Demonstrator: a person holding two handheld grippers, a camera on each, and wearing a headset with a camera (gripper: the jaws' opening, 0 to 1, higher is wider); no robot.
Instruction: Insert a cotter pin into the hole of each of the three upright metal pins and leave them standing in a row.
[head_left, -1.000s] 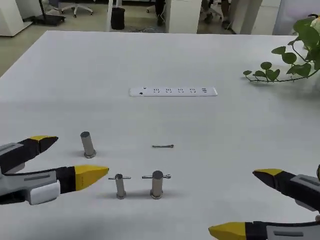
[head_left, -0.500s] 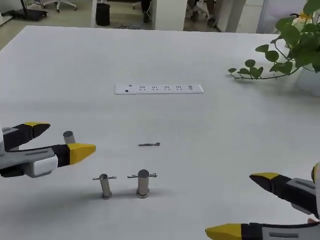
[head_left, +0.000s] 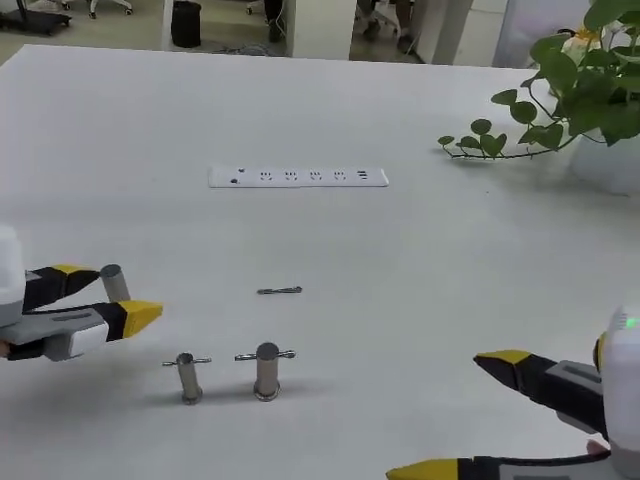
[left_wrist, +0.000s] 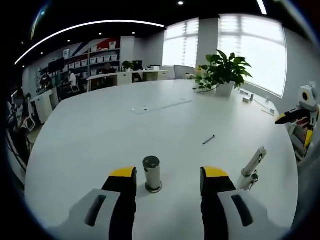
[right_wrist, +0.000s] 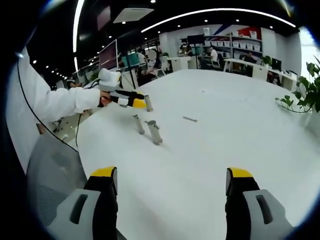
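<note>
Three upright metal pins stand on the white table (head_left: 420, 260). A bare pin (head_left: 112, 283) (left_wrist: 151, 173) stands between the jaws of my open left gripper (head_left: 108, 294) (left_wrist: 167, 175); the jaws do not touch it. Two other pins (head_left: 187, 375) (head_left: 266, 368) each carry a cotter pin through the top and stand side by side near the front edge. A loose cotter pin (head_left: 280, 291) (left_wrist: 209, 139) (right_wrist: 189, 119) lies flat behind them. At the front right my right gripper (head_left: 460, 415) (right_wrist: 171, 174) is open, with nothing between its jaws.
A white power strip (head_left: 298, 178) lies across the middle of the table. At the far right corner a leafy plant (head_left: 560, 90) trails onto the table. Office desks and chairs stand beyond the table's far edge.
My left gripper has moved away from the two cottered pins and now straddles the bare pin. The right gripper has stayed at the front right. The head camera has shifted.
</note>
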